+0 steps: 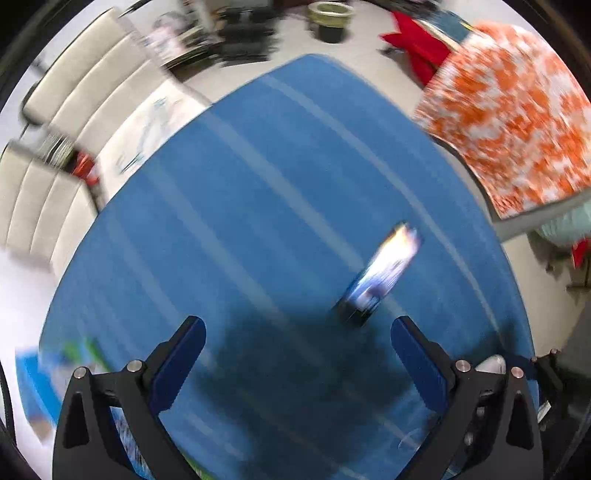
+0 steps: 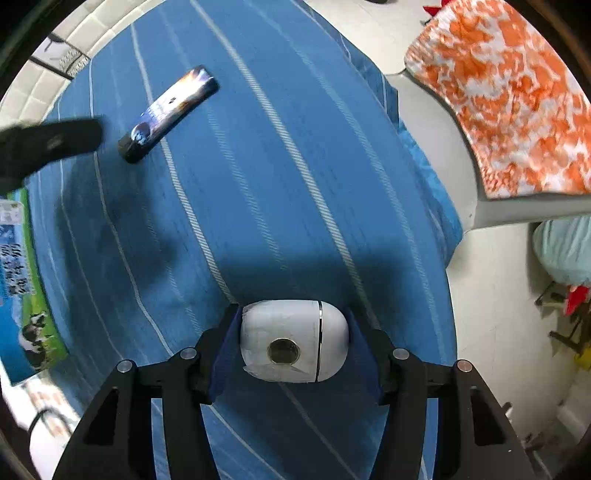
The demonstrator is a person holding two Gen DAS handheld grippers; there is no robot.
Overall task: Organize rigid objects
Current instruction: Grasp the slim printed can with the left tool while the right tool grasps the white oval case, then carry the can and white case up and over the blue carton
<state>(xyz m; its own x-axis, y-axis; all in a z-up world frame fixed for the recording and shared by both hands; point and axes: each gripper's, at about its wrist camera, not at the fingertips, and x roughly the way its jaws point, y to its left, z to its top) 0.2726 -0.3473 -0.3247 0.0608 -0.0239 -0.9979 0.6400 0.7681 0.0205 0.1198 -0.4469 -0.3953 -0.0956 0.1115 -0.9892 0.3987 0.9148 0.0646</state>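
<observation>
A slim dark box with a bright printed face (image 1: 380,271) lies on the blue striped cloth (image 1: 258,184), just ahead and right of my left gripper (image 1: 297,332), which is open and empty above the cloth. The left wrist view is motion-blurred. In the right wrist view the same printed box (image 2: 170,110) lies far left, and a blurred black finger of the left gripper (image 2: 51,142) reaches toward it. My right gripper (image 2: 293,341) is shut on a white rounded device (image 2: 295,341) with a round lens, held just above the cloth (image 2: 277,184).
A blue and green milk carton (image 2: 26,295) lies at the cloth's left edge. An orange and white patterned cloth (image 2: 509,103) covers a chair at the right. White cushioned seats (image 1: 74,110) stand to the left, with cluttered items (image 1: 328,18) beyond the table.
</observation>
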